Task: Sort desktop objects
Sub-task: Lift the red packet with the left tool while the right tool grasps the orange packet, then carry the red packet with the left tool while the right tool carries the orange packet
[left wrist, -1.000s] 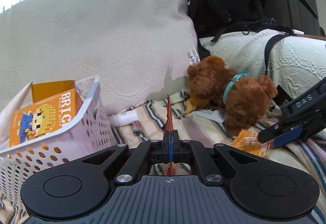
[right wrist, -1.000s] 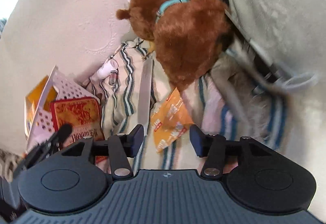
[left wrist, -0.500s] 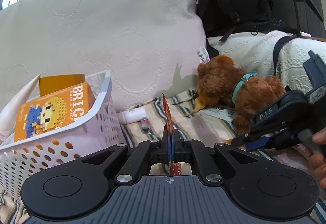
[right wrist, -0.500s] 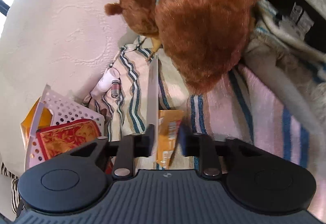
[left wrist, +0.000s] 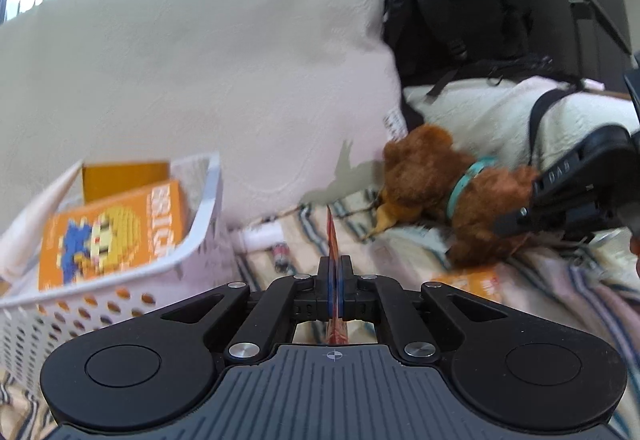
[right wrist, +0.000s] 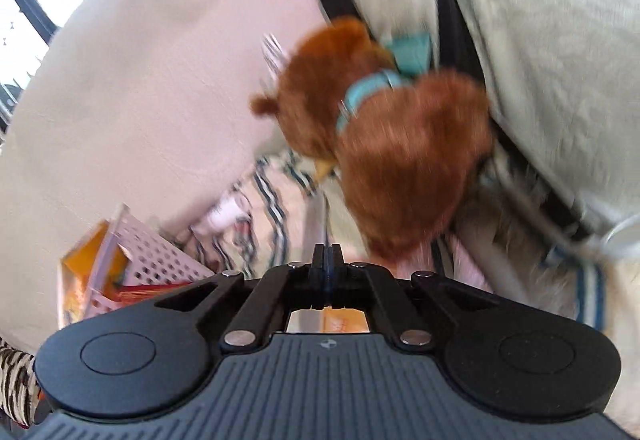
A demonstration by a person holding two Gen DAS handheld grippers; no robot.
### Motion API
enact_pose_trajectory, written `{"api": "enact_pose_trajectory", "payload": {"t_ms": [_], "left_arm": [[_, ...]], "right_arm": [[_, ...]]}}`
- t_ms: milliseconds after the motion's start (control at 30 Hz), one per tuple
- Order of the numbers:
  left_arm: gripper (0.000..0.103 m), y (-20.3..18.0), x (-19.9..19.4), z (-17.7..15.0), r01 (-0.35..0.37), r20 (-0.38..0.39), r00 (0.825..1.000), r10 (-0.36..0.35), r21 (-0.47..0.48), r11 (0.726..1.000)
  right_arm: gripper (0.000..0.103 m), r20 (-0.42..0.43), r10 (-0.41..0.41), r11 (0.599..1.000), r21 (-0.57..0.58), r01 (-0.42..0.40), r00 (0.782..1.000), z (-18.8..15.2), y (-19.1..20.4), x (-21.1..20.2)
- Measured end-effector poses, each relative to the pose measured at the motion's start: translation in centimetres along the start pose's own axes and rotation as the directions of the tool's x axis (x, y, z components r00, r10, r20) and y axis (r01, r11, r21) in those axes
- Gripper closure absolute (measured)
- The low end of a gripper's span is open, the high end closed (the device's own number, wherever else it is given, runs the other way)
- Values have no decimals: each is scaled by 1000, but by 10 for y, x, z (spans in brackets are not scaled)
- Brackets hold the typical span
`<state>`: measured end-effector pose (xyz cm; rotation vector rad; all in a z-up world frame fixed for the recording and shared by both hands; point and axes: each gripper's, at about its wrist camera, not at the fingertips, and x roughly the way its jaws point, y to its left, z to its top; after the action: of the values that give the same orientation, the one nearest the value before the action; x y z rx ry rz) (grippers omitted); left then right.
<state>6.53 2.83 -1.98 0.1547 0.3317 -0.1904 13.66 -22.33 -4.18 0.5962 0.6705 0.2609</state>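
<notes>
L gripper (left wrist: 334, 272): jaws fully closed on a thin red packet (left wrist: 331, 230) (edge-on, upright). R gripper (right wrist: 328, 260): jaws fully closed; an orange packet (right wrist: 345, 323) shows just below them, grip unconfirmed.

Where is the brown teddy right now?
The brown teddy lies on the striped blanket, right of centre in the left wrist view, between the big cream pillow and the right gripper.
</notes>
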Motion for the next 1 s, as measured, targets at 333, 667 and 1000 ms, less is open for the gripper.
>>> {"api": "enact_pose_trajectory", "payload": {"t_ms": [333,667,1000], "left_arm": [[103,8,-40,44,-24,119,993,21,20,1000],[75,-6,-12,-3,84,-79,993,-86,-32,996],[51,-46,36,-27,125,-239,964,-115,29,992]], "right_arm": [[98,-28,-8,998,-59,7,1000,14,32,-20],[51,-166,-55,994,83,69,985,-17,-24,35],[51,-221,33,993,118,-7,975,-16,-34,59]]}}
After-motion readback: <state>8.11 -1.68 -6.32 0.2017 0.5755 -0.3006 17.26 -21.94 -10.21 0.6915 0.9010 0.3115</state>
